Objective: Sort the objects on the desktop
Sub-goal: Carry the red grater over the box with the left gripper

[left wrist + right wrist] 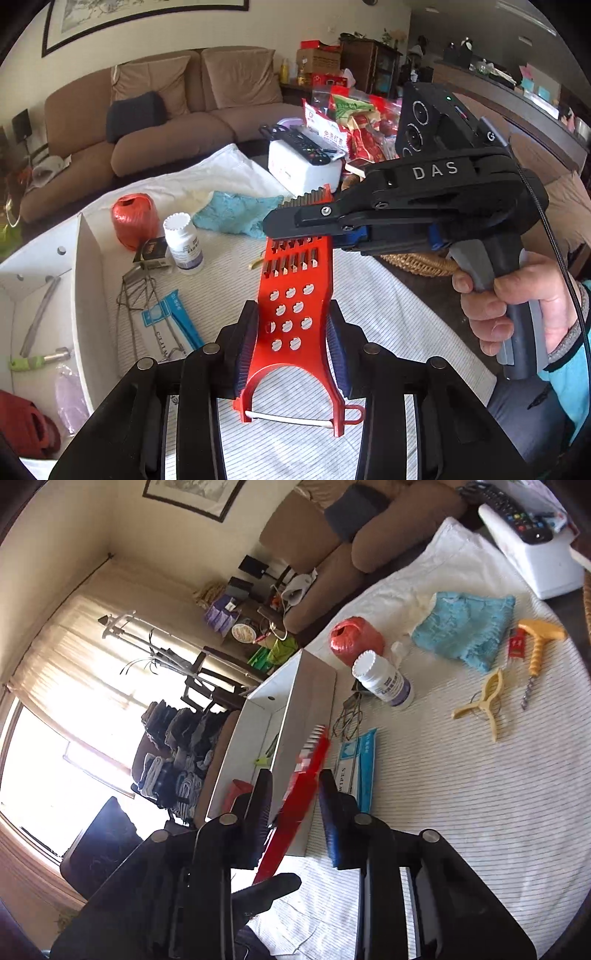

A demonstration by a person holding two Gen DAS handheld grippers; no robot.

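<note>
Your left gripper (291, 347) is clenched on the red grater (291, 295): both pads press its narrow waist, the peeler end with the white blade lies behind the jaws toward the camera, and the toothed end points forward past the fingertips. Your right gripper (295, 221) comes in from the right, held by your hand (517, 306), and its jaws lie across this far end. In the right wrist view the grater (295, 797) is blurred between the right fingers (258, 812), and a gap shows on each side, so you cannot tell if the pads already press it. Left of the jaws stands the white box (83, 280). Ahead of them, on the striped cloth (388, 306), are the pill bottle (183, 243) and the orange twine ball (133, 218)
</note>
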